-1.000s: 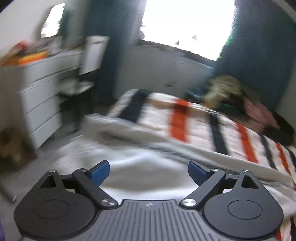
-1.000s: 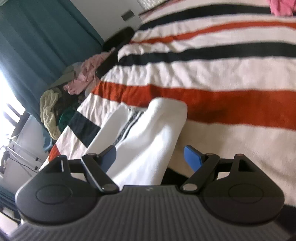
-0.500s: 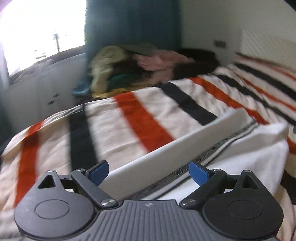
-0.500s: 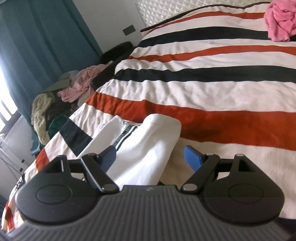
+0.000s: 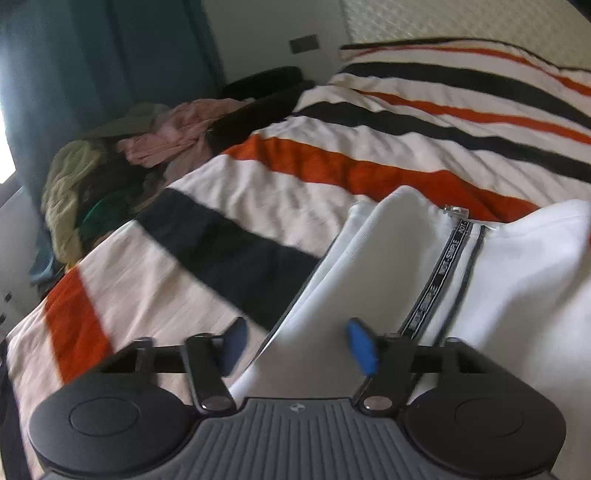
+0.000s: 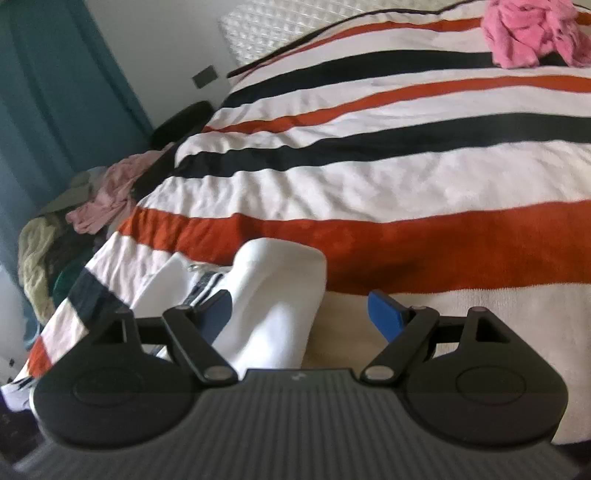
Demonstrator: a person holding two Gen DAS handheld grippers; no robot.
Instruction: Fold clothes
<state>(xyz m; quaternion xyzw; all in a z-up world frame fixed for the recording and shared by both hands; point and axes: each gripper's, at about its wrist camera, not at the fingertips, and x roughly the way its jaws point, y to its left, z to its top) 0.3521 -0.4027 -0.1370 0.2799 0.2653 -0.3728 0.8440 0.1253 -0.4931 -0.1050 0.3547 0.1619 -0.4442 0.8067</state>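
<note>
The left tool (image 5: 295,349) is closing; its blue pads (image 5: 360,347) stand apart, not yet pressing, with the near edge of the white garment (image 5: 369,266) between them. The right tool (image 6: 301,314) has its jaws spread wide over the right-hand fold of the same garment (image 6: 280,295), with no pad pressing on it. The garment lies folded lengthwise on the striped bedspread (image 5: 295,177) at the near edge of the bed, with a black lettered band (image 5: 439,273) running along its middle. Far left, a heap of clothes (image 5: 110,173) sits against the teal curtain (image 5: 92,62). Far right, a pink garment (image 6: 532,31) lies on the bedspread.
</note>
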